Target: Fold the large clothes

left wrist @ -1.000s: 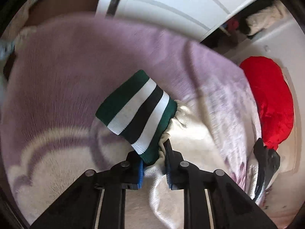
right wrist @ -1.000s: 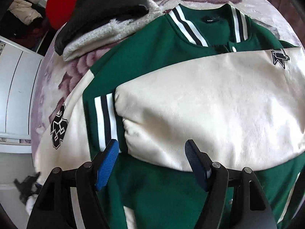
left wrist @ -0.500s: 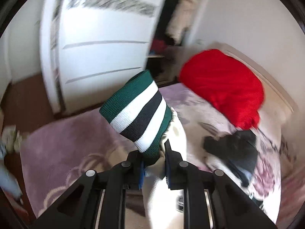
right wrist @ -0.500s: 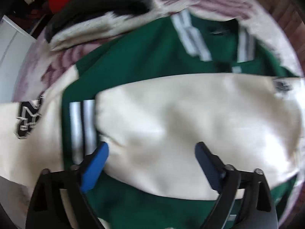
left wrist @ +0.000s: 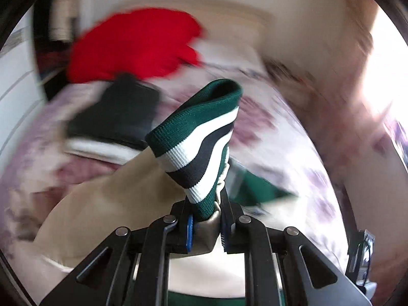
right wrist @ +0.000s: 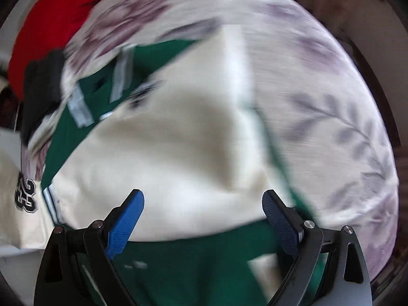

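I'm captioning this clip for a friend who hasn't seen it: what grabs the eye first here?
The striped cuff, green, white and black, stands up from the shut left gripper at the centre of its view. Behind it a red heap glows at the bed's far end. Under the open right gripper lies the cream sleeve across the green jacket.

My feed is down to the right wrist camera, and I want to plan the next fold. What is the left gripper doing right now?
Observer: The left gripper is shut on the striped cuff of the jacket's cream sleeve, with the cuff sticking up past the jaws.
Operator: What lies beyond that cuff?
Observer: A dark folded garment sits on the floral bedspread, just in front of a red pile.
Operator: Anything at the bed's far end?
Observer: A pale headboard, blurred, curves behind the red pile.
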Action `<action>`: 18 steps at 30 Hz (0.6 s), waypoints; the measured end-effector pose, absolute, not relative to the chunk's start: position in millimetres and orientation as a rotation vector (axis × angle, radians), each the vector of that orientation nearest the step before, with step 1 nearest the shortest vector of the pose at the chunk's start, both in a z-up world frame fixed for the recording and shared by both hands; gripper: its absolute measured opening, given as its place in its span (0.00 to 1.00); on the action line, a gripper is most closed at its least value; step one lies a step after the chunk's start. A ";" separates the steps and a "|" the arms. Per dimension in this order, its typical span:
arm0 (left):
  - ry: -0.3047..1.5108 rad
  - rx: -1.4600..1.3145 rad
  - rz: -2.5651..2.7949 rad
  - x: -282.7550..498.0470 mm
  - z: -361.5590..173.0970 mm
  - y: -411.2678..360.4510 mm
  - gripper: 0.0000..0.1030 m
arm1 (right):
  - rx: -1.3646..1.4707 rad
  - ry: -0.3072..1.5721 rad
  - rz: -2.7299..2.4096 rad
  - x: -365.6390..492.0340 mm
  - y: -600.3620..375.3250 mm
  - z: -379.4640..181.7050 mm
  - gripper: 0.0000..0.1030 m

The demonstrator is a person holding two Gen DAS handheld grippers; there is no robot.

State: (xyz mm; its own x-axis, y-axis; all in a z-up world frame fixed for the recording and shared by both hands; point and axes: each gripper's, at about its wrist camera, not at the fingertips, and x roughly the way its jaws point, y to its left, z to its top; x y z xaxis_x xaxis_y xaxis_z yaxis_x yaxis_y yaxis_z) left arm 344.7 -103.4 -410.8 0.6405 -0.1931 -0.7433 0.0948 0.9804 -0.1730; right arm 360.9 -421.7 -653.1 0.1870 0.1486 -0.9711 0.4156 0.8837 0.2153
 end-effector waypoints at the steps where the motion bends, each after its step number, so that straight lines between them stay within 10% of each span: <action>1: 0.894 -0.107 -0.212 345.5 -424.6 -134.2 0.12 | 0.505 1.389 -0.221 352.4 -444.4 -656.4 0.92; 11: 1.237 0.059 -0.271 358.7 -535.9 -273.1 0.27 | 0.645 1.448 -0.352 265.6 -604.0 -697.4 0.93; 14: 1.244 0.052 -0.308 351.6 -532.5 -277.9 0.55 | 0.720 1.438 -0.319 252.1 -630.8 -696.5 0.92; 16: 1.212 0.026 -0.329 345.7 -516.9 -269.0 0.91 | 0.783 1.422 -0.269 249.8 -641.4 -691.4 0.92; 18: 1.181 -0.018 -0.327 334.3 -500.3 -259.5 0.92 | 0.859 1.402 -0.208 247.6 -648.2 -683.3 0.92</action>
